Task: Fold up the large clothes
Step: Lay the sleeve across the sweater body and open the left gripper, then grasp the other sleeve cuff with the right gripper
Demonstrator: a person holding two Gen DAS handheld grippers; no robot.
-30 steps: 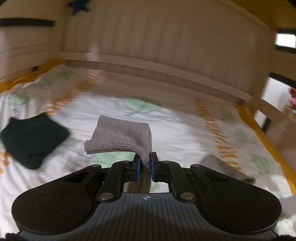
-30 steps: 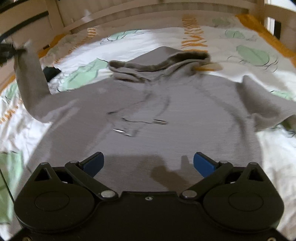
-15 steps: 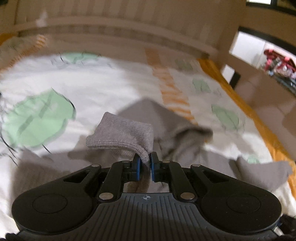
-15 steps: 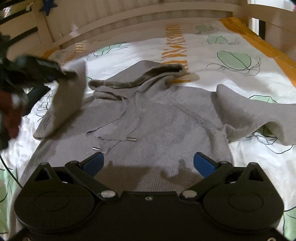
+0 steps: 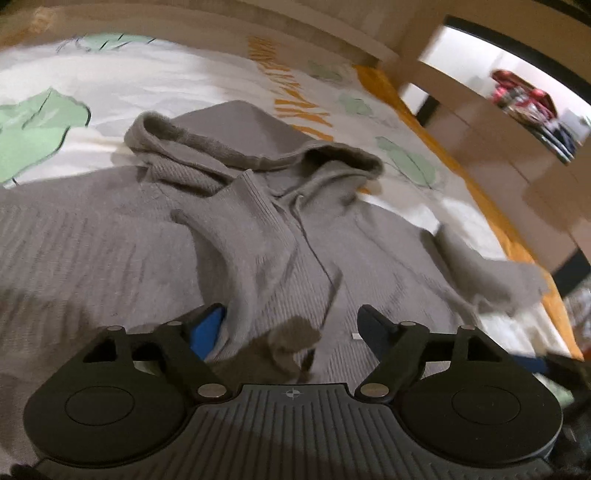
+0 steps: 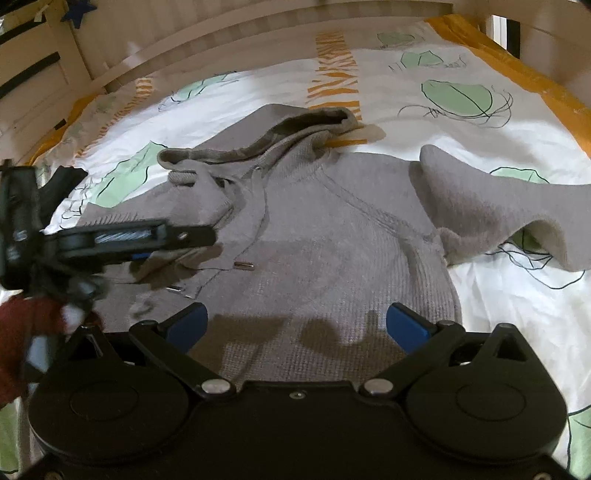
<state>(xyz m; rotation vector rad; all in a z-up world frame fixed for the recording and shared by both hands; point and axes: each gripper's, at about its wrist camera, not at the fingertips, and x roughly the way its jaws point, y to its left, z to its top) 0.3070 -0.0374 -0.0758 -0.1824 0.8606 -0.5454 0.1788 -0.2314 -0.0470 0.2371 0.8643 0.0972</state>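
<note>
A grey knit hoodie [image 6: 332, 236] lies face up on the bed, hood [image 6: 295, 125] toward the headboard. Its left sleeve [image 5: 243, 240] is folded in across the chest. Its right sleeve [image 6: 498, 206] lies out to the right on the sheet. My left gripper [image 5: 291, 325] is open just above the folded sleeve's cuff, which lies between the fingers; it also shows in the right wrist view [image 6: 173, 240] at the left. My right gripper [image 6: 295, 325] is open and empty above the hoodie's lower body.
The bed sheet [image 6: 424, 81] is white with green leaf and orange prints. A wooden headboard [image 6: 221, 33] runs along the far side. A wooden bed rail [image 5: 498, 147] and an orange edge run along the right side.
My left gripper carried the sleeve cuff across over the chest, then opened and let it go. The sleeve now lies on the hoodie. The right gripper stayed open and moved little.
</note>
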